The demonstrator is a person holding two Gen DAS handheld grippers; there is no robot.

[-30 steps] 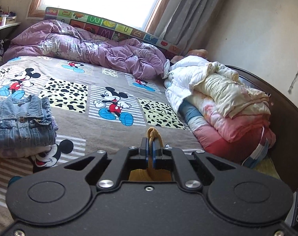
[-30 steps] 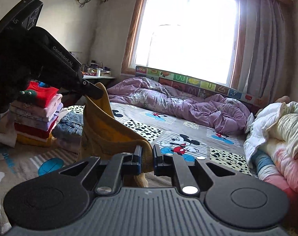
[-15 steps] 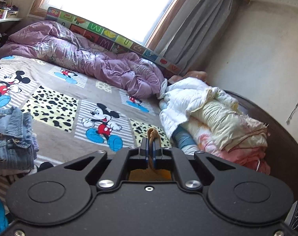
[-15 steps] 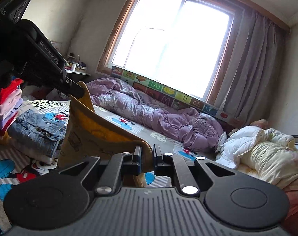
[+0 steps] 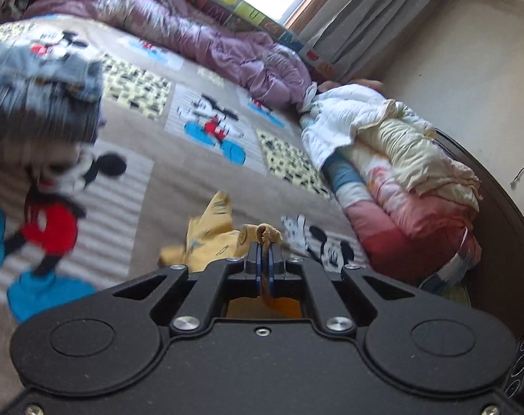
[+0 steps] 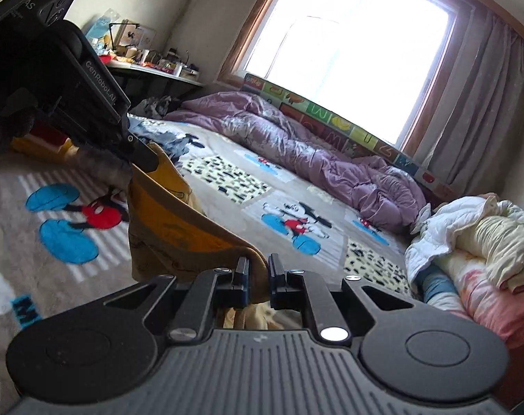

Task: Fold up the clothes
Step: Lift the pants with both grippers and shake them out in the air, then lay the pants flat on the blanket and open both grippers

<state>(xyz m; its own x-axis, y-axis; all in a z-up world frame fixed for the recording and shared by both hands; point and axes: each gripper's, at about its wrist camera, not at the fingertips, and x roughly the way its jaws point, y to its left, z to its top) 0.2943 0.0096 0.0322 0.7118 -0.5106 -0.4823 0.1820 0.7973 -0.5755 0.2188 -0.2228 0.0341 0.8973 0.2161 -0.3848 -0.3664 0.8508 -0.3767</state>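
A yellow printed garment (image 6: 165, 228) hangs stretched between both grippers above the cartoon-mouse bedspread (image 6: 227, 186). My left gripper (image 5: 264, 247) is shut on a bunched edge of it, and more yellow cloth (image 5: 213, 235) trails onto the bed just ahead. In the right wrist view the left gripper (image 6: 148, 157) pinches the garment's far corner at upper left. My right gripper (image 6: 256, 269) is shut on the near edge, cloth filling the gap between its fingers.
A folded denim piece (image 5: 44, 93) lies on the bed to the left, blurred. A purple duvet (image 6: 296, 152) is heaped under the window. Stacked white, cream and pink quilts (image 5: 400, 173) fill the right side. A cluttered desk (image 6: 151, 65) stands at the far left.
Both grippers have tilted and dropped toward the bed with the garment still held. The left wrist view now looks lower, and yellow cloth shows on the bedspread ahead of it.
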